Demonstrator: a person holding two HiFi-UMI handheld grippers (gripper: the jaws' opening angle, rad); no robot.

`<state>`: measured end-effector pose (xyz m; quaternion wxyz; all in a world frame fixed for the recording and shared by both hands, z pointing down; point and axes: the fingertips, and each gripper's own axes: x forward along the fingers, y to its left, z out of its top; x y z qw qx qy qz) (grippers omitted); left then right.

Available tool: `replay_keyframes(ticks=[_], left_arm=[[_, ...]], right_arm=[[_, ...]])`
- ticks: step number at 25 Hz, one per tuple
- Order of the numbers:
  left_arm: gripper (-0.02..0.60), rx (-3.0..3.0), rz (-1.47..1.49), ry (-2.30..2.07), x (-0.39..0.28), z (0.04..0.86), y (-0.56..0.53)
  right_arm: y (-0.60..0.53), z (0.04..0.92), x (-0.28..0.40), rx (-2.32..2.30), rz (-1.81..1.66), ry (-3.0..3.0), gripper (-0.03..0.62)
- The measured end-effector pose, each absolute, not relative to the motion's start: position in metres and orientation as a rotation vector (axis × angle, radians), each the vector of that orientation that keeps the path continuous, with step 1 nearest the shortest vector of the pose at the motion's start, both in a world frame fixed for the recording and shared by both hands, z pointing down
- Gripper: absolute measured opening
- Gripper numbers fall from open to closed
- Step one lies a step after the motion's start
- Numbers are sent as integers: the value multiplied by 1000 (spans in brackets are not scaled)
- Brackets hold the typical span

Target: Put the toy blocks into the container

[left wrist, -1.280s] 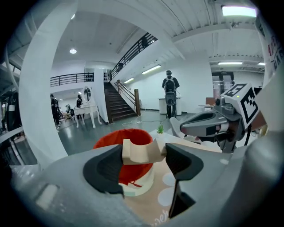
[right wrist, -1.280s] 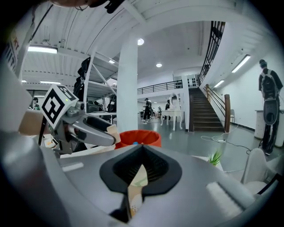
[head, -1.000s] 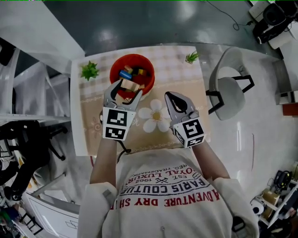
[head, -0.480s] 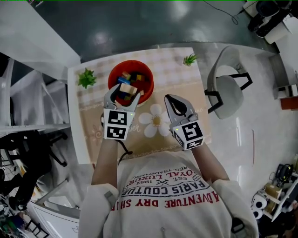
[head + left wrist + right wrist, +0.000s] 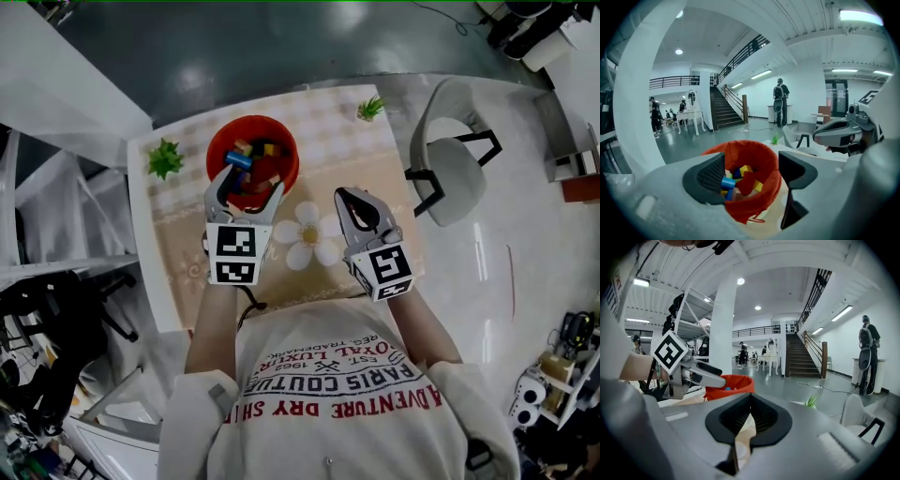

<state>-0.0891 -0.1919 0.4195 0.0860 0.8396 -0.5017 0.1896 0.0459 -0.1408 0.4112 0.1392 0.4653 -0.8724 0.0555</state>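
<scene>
The red container (image 5: 223,150) stands on the table and holds several coloured toy blocks (image 5: 253,161). My left gripper (image 5: 247,190) hovers over its near rim. Its jaws have just been opening and stand wide apart, with nothing between them. In the left gripper view the container (image 5: 752,211) and its blocks (image 5: 740,180) show between the spread jaws of my left gripper (image 5: 752,171). My right gripper (image 5: 349,199) is shut and empty over the flower print, to the right of the container. In the right gripper view the jaws of my right gripper (image 5: 750,401) meet, and the container (image 5: 733,385) lies ahead at the left.
The small table (image 5: 375,159) carries a beige cloth with a white flower print (image 5: 305,234). Two small green plants (image 5: 165,157) (image 5: 368,109) stand at its far corners. A grey chair (image 5: 450,178) is at the right, and white shelving (image 5: 56,216) at the left.
A wooden block sat between the left jaws in both earlier frames; now the jaws are wider apart and hold nothing. The right gripper has barely moved.
</scene>
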Motion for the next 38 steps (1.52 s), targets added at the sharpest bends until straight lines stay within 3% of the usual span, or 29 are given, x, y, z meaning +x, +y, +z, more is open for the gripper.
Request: replay_keyframes(ticks=[10,17,35,38], left_arm=[[360,2738,493,-1173,19,410,-157],[360,2779,601,-882,92,455,-136],[351,2614,997,-579,144,602,-147],[318,2607,1054,-559,148,617,-147]], right_arm=[[-111,415,108,1497,191,-2433,2],[-96,427,158,1603,267,-2345,2],[-115,494,219,1630,468,-2256,2],[-119,503,223,1625,492,-2252,2]])
